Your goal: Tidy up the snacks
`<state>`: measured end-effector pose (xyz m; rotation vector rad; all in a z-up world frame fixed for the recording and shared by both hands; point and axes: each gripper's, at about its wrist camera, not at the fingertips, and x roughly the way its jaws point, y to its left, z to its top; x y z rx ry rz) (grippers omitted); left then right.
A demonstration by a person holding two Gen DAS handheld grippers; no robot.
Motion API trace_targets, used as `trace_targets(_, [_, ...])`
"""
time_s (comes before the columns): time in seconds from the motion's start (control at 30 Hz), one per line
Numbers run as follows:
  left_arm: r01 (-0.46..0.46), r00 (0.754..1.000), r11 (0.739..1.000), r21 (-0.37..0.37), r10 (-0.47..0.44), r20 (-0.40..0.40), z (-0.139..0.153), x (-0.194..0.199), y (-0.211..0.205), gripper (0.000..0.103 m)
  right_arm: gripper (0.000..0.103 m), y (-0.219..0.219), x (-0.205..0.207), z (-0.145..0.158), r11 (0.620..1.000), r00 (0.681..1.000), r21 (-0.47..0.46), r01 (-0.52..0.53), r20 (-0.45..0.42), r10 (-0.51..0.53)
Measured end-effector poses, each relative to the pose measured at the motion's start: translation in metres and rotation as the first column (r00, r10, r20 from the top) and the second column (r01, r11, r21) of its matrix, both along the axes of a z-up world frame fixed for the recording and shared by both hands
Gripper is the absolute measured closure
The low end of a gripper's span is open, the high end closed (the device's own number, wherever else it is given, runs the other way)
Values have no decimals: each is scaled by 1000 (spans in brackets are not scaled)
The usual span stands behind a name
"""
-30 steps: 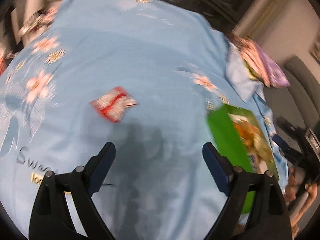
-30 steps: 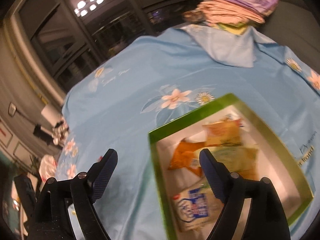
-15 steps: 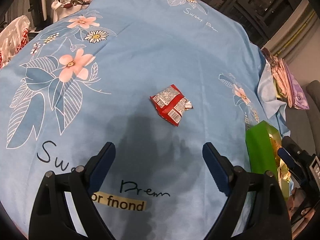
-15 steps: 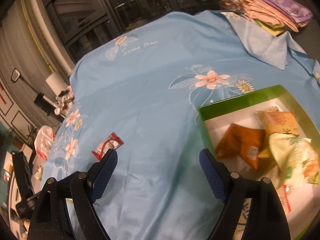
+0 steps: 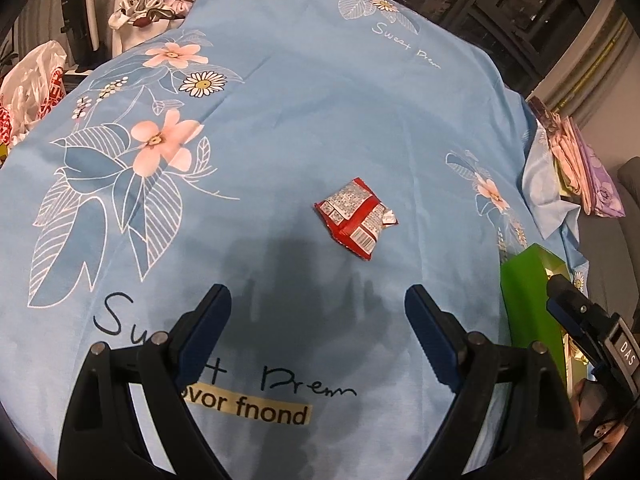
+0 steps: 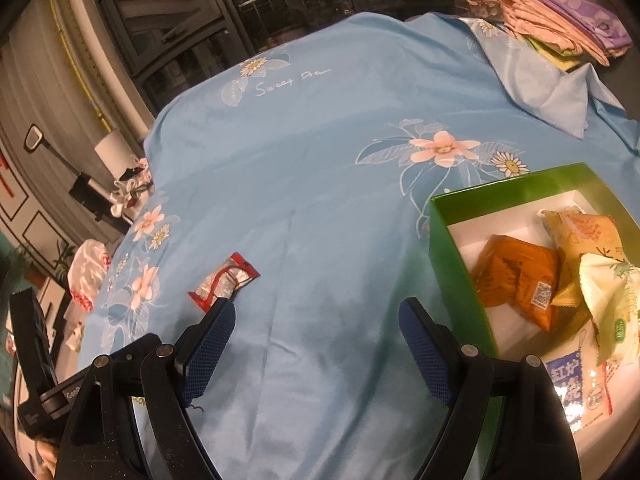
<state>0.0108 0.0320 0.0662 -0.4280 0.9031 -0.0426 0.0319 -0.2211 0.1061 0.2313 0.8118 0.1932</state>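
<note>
One red snack packet (image 5: pixel 355 217) is seen lying on the blue flowered cloth (image 5: pixel 280 120) ahead of the left gripper (image 5: pixel 318 312), whose jaws are held wide apart with nothing between them. The right gripper (image 6: pixel 314 326) is likewise spread and empty; the packet (image 6: pixel 224 282) lies just beyond its left jaw. One green box (image 6: pixel 452 248) is set to its right, with perhaps five packets inside. "Sweet Dream" seems to be written on the cloth, and "DAS" on a label.
</note>
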Motion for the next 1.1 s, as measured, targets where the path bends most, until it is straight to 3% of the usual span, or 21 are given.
trace_targets(0.27, [-34,999,999,-17,34,-2,3,-1,16,14,19,31,11,-5,997,996,12,-71,-50,72])
trace_targets(0.43, [-58,998,998,-13,58,-11,3,0,26,14,19,59,42,-17,988,981,100,-118,-144,132])
trace_targets(0.63, [-94,995,995,-19,93,-29,0,0,40,14,19,93,85,-43,985,957,124,-121,-249,149])
trace_targets(0.8, [-114,993,992,-53,111,-46,-3,0,49,14,23,116,109,-62,991,944,80,-104,-307,124])
trace_targets(0.9, [-123,992,991,-57,120,-49,-2,0,51,14,27,127,117,-74,989,936,109,-96,-329,127])
trace_targets(1.0, [-125,991,991,-55,122,-48,-1,0,51,14,28,135,120,-73,997,953,50,-66,-294,77])
trace_targets(1.1, [-116,992,992,-49,114,-51,-2,1,51,14,44,145,122,-73,998,960,-36,-56,-278,44])
